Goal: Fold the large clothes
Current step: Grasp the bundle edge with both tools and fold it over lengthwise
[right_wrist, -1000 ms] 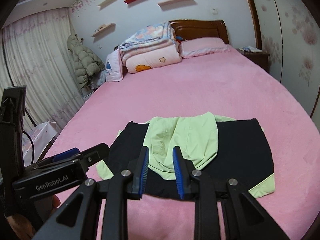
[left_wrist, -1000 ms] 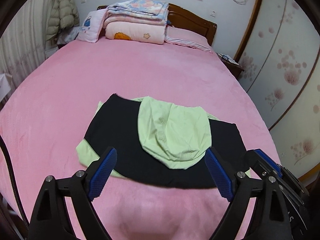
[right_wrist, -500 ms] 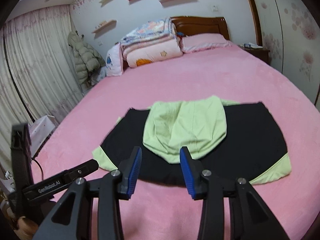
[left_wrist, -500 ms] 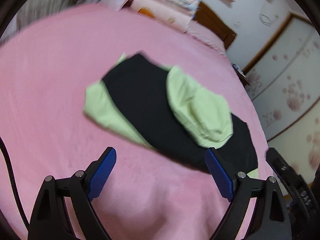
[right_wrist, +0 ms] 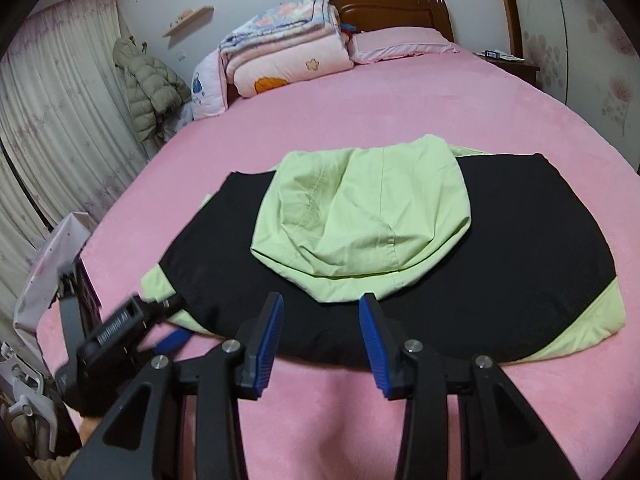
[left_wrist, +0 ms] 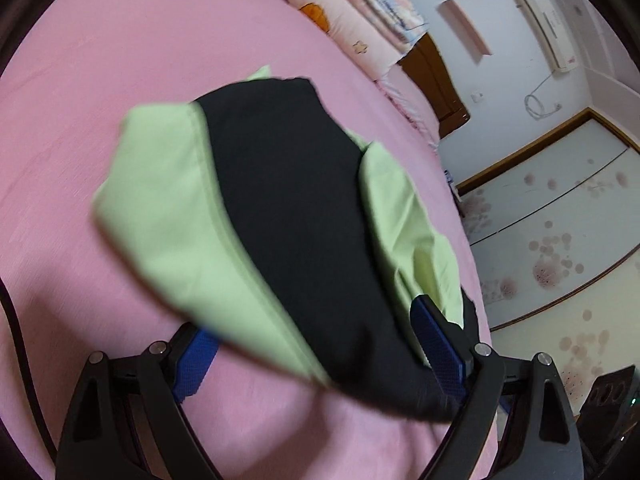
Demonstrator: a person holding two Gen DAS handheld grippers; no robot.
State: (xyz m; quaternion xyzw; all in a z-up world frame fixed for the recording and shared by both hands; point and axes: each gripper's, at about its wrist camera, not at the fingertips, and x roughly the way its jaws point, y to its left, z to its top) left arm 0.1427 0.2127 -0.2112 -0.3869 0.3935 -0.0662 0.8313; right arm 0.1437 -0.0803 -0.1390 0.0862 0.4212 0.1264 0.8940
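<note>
Nearest, left gripper (left_wrist: 320, 354) gaped wide astride the near hem, right gripper (right_wrist: 322, 342) just parted, empty; beyond, near bed (right_wrist: 400, 120) foot edge, soft, light, limp black-and-green hooded garment (right_wrist: 500, 248), best pinched at hem corners.

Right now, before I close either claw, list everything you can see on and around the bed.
hooded garment: one, black with light green hood and edges, flat on the near part of the bed
bed cover: one, pink, over the whole bed
folded quilts: one stack, pink and floral, at the headboard
pillow: one, pink, beside the quilts
headboard: one, dark wood, far end
puffer coat: one, pale olive, hanging by the curtain
curtain: one, whitish, far left
wall shelves: several, on the wall
nightstand: one, dark wood, right of the bed
left claw: open wide over the garment's left corner
right claw: open at the garment's near edge, jaws just widened, nothing between them
</note>
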